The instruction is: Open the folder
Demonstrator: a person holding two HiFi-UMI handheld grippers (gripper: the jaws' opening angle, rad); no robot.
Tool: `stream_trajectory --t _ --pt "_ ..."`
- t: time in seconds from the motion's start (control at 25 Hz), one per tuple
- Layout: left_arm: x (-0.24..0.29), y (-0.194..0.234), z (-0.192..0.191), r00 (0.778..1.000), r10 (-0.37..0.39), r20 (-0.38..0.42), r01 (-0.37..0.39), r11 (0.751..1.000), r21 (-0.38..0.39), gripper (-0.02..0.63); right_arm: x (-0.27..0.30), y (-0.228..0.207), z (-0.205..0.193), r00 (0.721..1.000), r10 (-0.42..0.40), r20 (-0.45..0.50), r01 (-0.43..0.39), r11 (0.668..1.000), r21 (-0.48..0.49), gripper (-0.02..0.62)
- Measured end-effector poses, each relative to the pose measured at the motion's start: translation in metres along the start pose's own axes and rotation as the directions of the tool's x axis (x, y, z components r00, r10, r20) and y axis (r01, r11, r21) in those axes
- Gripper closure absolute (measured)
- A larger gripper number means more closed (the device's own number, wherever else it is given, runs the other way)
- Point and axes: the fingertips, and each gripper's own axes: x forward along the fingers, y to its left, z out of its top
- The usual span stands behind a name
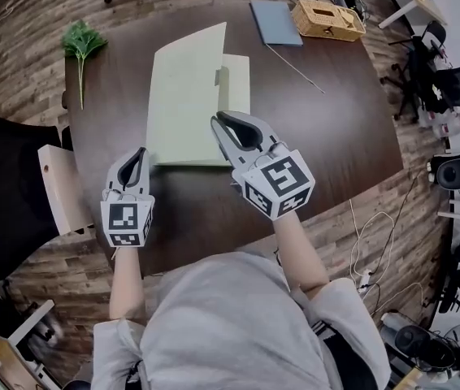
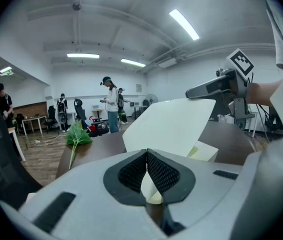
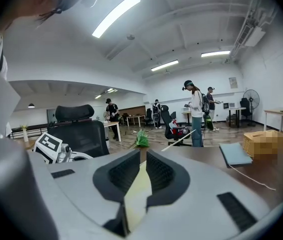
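Your left gripper (image 1: 141, 154) has its jaws closed, tips meeting. They pinch a pale sliver of the folder (image 1: 214, 149) at its near-left corner, about 7 o'clock on the folder.

Your right gripper (image 1: 220, 120) has its jaws nearly together, clamped on the cover (image 1: 185, 88) at its near-right corner. In the right gripper view the sheet runs edge-on between the pads and fills the gap.

The folder sits mid-table (image 1: 336, 128), straight ahead of you, with its long axis running 12 to 6 o'clock. Both grippers are at its 6 o'clock end. The cover is lifted off the lower leaf (image 1: 236, 84) and tilted up, with its closed side toward 9 o'clock. The mouth opens toward 3 o'clock, where a strip of the lower leaf shows, lying flat on the table. In the left gripper view the cover stands as a raised slanted sheet, and your right gripper is at its upper right corner.

Other items on the table:
- A green leafy sprig (image 1: 80, 43) at 10 o'clock, well apart from the folder.
- A blue-grey notebook (image 1: 277, 21) at 1 o'clock, with a wicker box (image 1: 327, 19) just beside it.
- A thin stick (image 1: 295, 69) between the notebook and the folder's right edge, touching neither.
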Motion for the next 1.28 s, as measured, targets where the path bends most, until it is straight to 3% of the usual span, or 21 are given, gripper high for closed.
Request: stream_trajectory --t 0.56,1.28 --pt "-0.042 0.026 0.001 0.994 0.106 0.022 -0.106 0.994 -0.002 0.598 0.045 0.062 0.044 0.985 0.152 0.083 -0.149 0.988 -0.048 0.554" --pt "-0.088 0.055 -0.017 0.973 0.23 0.002 -0.229 0.973 -0.033 0.598 0.097 0.119 0.058 0.957 0.272 0.103 -0.269 0.962 -0.046 0.554"
